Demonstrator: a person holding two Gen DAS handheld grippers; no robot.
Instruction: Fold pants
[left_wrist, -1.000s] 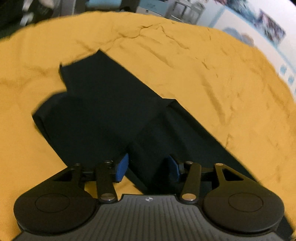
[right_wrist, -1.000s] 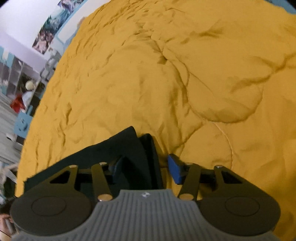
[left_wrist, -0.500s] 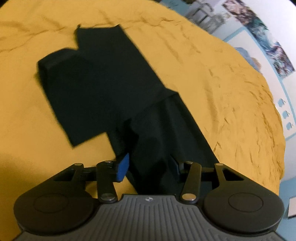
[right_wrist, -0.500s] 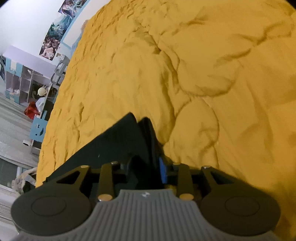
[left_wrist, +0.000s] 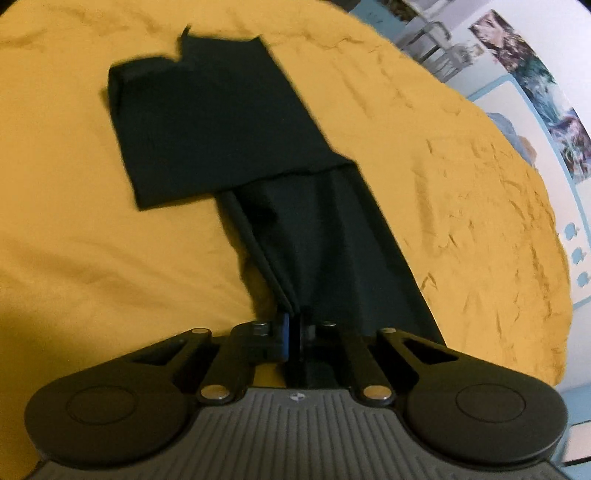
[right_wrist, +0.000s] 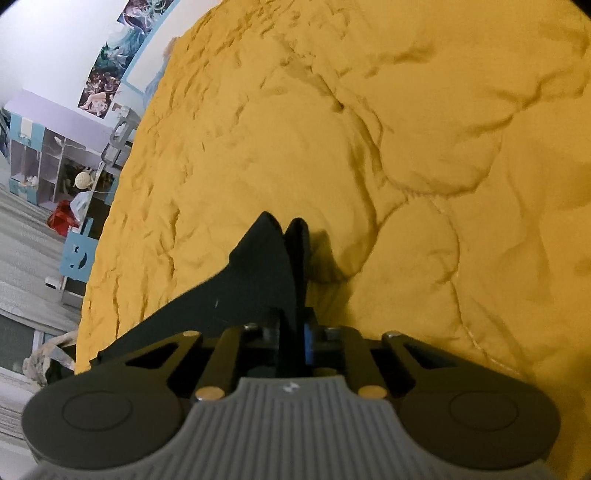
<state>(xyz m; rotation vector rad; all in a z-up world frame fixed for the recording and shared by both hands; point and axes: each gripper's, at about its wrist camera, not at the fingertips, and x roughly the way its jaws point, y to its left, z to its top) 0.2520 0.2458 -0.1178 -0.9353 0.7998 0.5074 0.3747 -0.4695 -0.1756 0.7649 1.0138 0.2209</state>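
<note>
Now left gripper (left_wrist: 293, 325) and right gripper (right_wrist: 295, 332) pinch black pants (left_wrist: 229, 122).

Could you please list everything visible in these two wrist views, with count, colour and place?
pants: one, black, far part flat on the bedspread, near end lifted and pinched by both grippers
bedspread: one, mustard yellow, wrinkled, covering the whole surface under the pants
posters: several, blue-green prints, on the white wall beyond the bedspread
shelf unit: one, pale purple and blue, against the wall, holding small items too blurred to name
left gripper: one, black with blue pads, shut on the pants
right gripper: one, black with blue pads, shut on the pants
</note>
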